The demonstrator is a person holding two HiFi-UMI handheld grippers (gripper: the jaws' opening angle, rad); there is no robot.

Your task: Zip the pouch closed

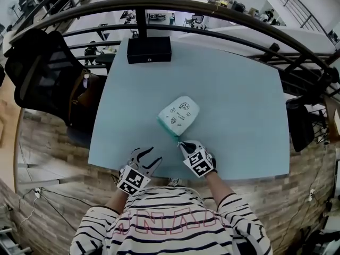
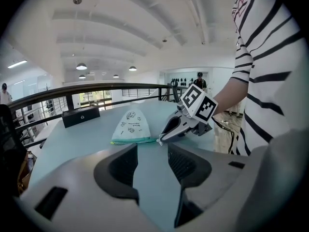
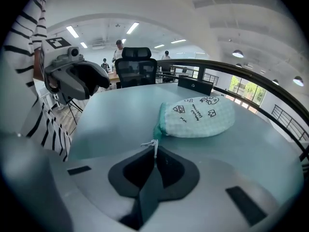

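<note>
1. Pale blue-grey flat-topped bench (image 1: 239,116): one. It carries everything below and shows bare between my left fingers.

2. Black rectangular box (image 1: 149,50): one, far beyond both sets of fingers, at the bench's far edge.

3. Small mint-green and white fabric pouch with printed doodles (image 1: 179,113): one, lying flat just beyond my right fingertips and ahead of my left ones, apart from them. I judge it light, soft and limp, so it is likely to slide or bunch when the zip is dragged. It wants pinning at the zip's end with one set of fingers while the other draws the pull.

4. Grippers: two. The left gripper (image 1: 147,155) has its fingers spread with nothing in them. The right gripper (image 1: 180,144) has its fingers pinched together on item 5.

5. White zip pull (image 3: 152,144): one, thin and small, nipped at my right fingertips. I'd expect it to slip out easily.
</note>
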